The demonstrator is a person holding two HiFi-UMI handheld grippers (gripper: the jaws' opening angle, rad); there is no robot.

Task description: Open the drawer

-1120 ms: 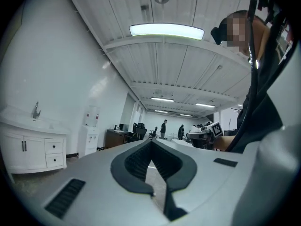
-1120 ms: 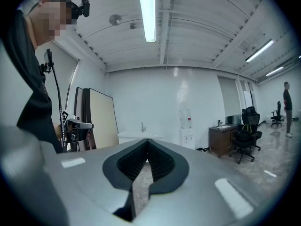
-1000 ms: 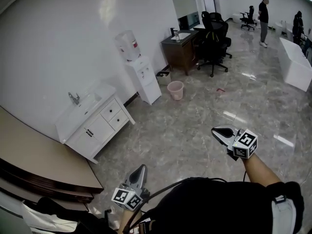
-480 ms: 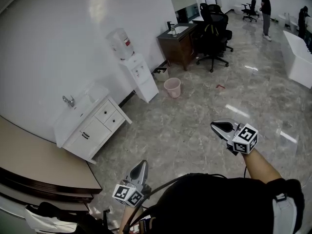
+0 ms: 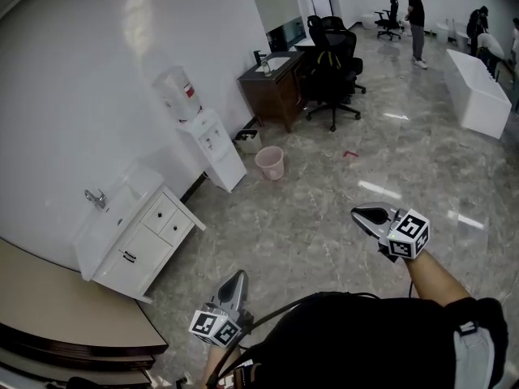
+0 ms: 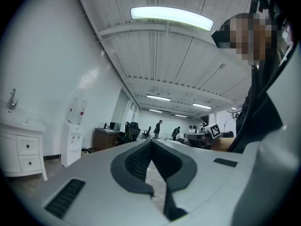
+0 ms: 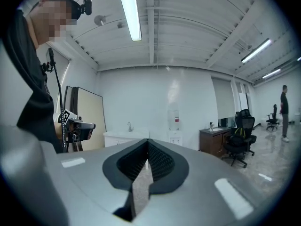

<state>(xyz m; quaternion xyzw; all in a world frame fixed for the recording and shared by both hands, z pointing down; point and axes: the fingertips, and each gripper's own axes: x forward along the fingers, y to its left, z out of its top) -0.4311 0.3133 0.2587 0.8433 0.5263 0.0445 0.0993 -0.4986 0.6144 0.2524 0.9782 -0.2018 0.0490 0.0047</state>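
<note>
A white vanity cabinet [image 5: 122,245] with a basin, a tap and two small drawers [image 5: 166,217] stands against the wall at the left of the head view, well away from both grippers. My left gripper [image 5: 237,279] is low in the middle, shut and empty, over bare floor. My right gripper [image 5: 362,215] is held out at the right, its jaws also together with nothing between them. In the left gripper view the cabinet [image 6: 21,152] shows at the far left, beyond the jaws [image 6: 150,142]. The right gripper view has the cabinet [image 7: 123,136] straight ahead, past its jaws [image 7: 147,143].
A water dispenser [image 5: 209,140] and a pink bucket [image 5: 270,162] stand beyond the vanity. Further back are a brown sink cabinet [image 5: 272,83], black office chairs [image 5: 331,55], a white bathtub [image 5: 474,91] and standing people [image 5: 417,19]. A curved beige counter [image 5: 49,298] lies at the lower left.
The room has slid left and down in the head view, the vanity cabinet now further left and lower. Both grippers keep their places in the picture, shut throughout.
</note>
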